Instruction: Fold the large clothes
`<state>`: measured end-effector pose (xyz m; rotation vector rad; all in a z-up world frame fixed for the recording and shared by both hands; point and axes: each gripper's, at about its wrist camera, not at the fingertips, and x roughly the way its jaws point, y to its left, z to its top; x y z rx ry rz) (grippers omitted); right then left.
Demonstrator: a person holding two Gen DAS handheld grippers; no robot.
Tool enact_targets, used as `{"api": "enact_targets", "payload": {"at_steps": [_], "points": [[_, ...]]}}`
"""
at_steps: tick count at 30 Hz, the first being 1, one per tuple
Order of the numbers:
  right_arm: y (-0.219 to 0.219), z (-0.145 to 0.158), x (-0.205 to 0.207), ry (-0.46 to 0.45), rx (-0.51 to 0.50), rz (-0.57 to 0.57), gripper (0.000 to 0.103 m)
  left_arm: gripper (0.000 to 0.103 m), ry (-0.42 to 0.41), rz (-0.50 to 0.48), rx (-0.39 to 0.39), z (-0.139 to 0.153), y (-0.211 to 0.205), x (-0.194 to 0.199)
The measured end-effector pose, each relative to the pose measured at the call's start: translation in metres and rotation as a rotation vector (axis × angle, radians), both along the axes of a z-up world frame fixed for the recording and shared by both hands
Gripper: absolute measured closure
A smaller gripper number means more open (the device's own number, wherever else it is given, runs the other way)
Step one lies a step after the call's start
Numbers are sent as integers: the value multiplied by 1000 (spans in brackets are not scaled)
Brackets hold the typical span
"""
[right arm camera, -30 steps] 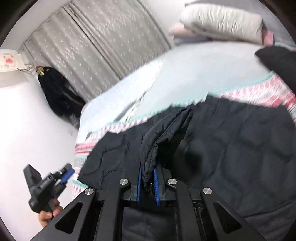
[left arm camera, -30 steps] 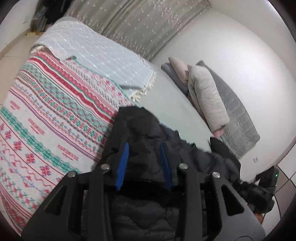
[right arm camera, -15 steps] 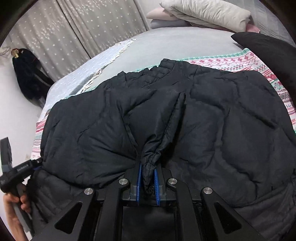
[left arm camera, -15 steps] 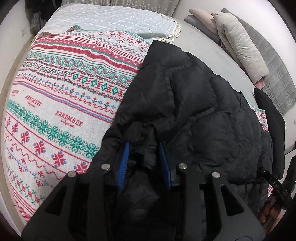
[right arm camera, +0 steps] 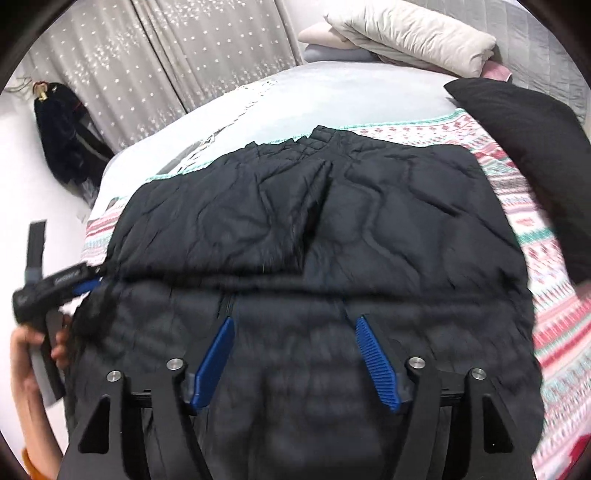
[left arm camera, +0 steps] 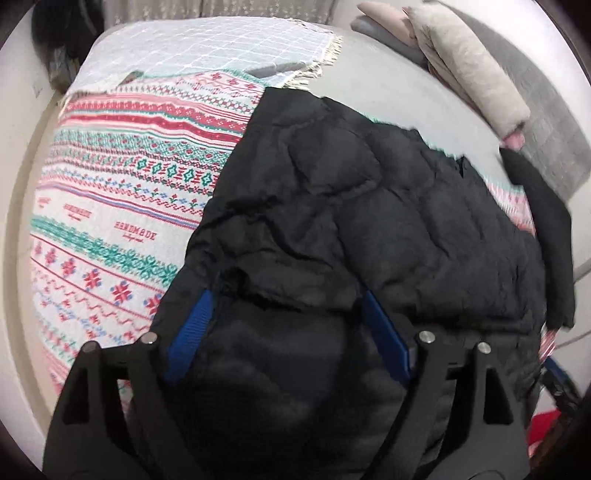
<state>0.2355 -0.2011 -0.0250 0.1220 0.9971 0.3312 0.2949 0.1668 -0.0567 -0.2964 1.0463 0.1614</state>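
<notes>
My left gripper (left arm camera: pixel 284 317) hangs released over the black quilted jacket (right arm camera: pixel 314 229), which lies folded on the patterned blanket (left arm camera: pixel 110 206); my right gripper (right arm camera: pixel 295 350) is spread wide above its near fold.

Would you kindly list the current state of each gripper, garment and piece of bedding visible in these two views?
left gripper: open, holding nothing
right gripper: open, holding nothing
black quilted jacket: lying on the bed, one layer folded over another
patterned blanket: spread flat under the jacket
checked throw: spread flat
pillows: stacked
curtains: drawn shut
</notes>
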Motion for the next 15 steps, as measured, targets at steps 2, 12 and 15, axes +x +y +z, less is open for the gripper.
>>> {"api": "enact_targets", "payload": {"at_steps": [2,12,15], "points": [[-9,6,-18,4,8,-2,29,17,13,-28,42,3,-6,-6],[-48,21,-103,-3,-68,35,26,17,33,-158,103,17,-16,-80],[-63,21,-125,4,-71,28,26,17,14,-161,122,25,-14,-110]]}}
